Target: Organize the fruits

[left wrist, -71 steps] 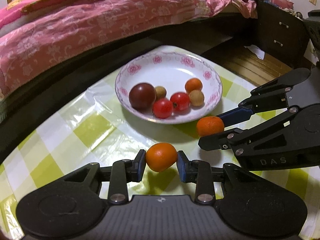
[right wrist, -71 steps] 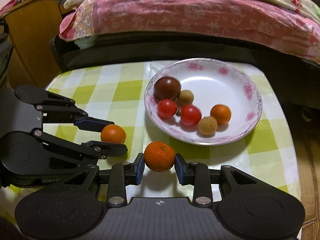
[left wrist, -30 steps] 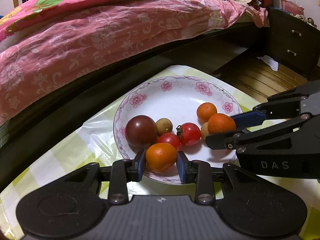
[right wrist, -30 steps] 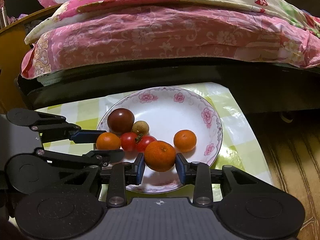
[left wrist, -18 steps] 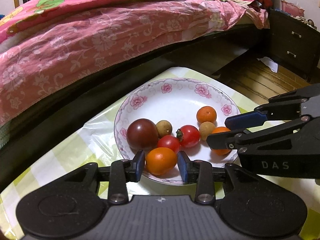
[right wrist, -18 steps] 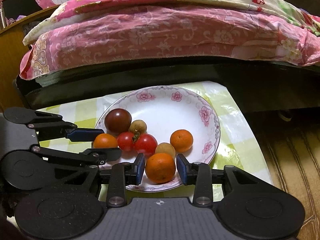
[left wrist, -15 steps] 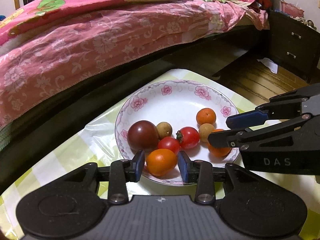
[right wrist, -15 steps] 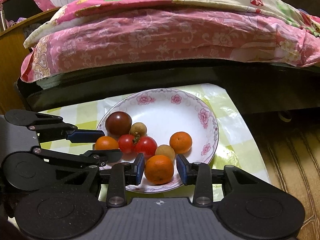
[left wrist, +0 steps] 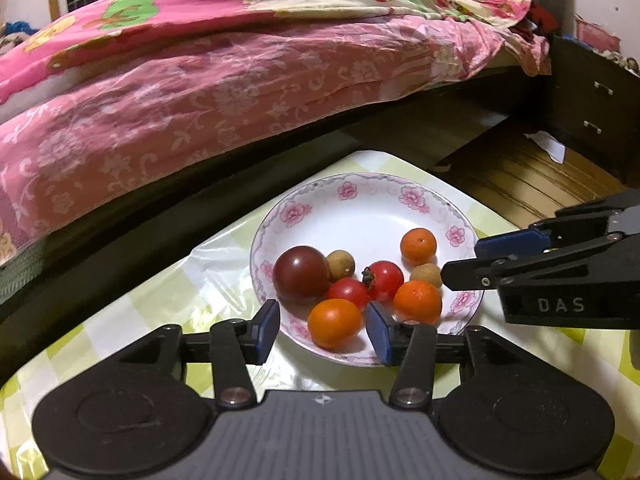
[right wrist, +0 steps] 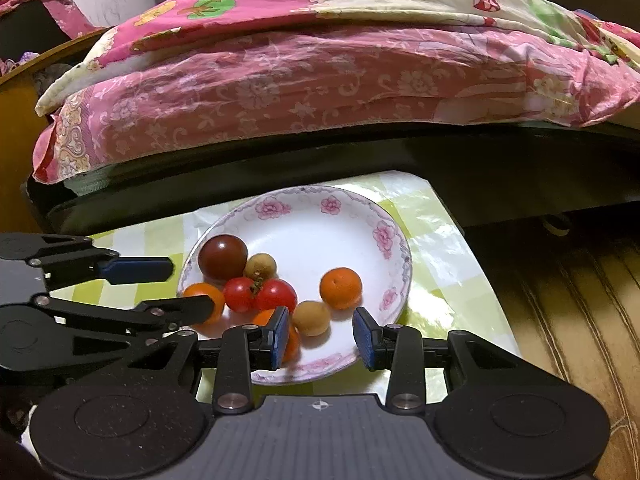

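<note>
Left wrist view first: I see an orange mandarin [left wrist: 335, 323] lying on the near rim slope of the floral plate [left wrist: 352, 196], between the blue pads of my left gripper [left wrist: 322, 330]. Those jaws have just been opening, and the pads stand clear of the fruit on both sides, so nothing is gripped. Just right of it lies a second mandarin [left wrist: 417, 301], also on the plate. Behind them I make out two red cherry tomatoes [left wrist: 385, 280], a dark purple tomato [left wrist: 302, 275], two small tan longans [left wrist: 341, 266] and a third mandarin [left wrist: 418, 245] farther back. My right gripper [left wrist: 460, 260] reaches in from the right edge, its blue-tipped fingers over the plate's right rim.

From the right wrist view, my right gripper [right wrist: 320, 336] has its jaws parted with bare plate between them; a mandarin [right wrist: 291, 342] sits partly hidden behind the left pad, not pressed from both sides. A tan longan [right wrist: 311, 318] lies just ahead of the gap. The plate rests on a green-and-white checked tablecloth [right wrist: 432, 248], with a bed under a pink floral quilt [right wrist: 320, 92] beyond it.
</note>
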A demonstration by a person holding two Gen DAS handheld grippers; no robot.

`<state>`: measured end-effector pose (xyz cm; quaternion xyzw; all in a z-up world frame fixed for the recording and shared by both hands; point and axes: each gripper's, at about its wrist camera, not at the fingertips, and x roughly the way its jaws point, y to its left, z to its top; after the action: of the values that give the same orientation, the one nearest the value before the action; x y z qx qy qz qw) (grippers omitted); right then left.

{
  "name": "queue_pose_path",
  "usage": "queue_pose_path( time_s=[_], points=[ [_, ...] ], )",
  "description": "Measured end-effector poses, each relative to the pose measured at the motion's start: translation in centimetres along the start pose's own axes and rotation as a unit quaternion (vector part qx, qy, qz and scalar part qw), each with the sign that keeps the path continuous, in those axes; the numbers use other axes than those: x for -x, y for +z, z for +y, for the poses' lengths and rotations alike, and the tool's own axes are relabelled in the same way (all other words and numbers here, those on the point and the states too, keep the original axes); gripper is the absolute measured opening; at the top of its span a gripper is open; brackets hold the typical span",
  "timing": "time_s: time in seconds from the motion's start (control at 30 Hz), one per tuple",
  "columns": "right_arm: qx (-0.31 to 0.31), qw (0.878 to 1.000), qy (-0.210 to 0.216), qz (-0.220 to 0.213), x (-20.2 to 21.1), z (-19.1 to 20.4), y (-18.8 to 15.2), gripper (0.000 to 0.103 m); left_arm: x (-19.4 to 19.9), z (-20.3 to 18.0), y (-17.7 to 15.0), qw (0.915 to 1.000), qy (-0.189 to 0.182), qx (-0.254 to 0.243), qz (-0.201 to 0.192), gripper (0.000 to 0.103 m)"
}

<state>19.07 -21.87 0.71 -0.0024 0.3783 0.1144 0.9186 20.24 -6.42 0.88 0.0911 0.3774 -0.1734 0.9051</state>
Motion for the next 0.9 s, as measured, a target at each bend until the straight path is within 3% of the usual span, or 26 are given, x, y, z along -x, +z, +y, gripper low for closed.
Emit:
queue_pose_path(
  time_s=[0.5,0.9],
  points=[
    [-0.011,1.0,0.001,-0.004,2.6,1.3,-1.0,0.033,3.0,0.8,-1.1,0.9981,0.022,0.058,-0.005,0.077],
    [-0.036,0.999,-0.012,-0.018,6.9,2.3,-3.2,0.035,6.5,-1.4,-3.0,0.9969,0.066,0.039,-0.02,0.092]
  ],
)
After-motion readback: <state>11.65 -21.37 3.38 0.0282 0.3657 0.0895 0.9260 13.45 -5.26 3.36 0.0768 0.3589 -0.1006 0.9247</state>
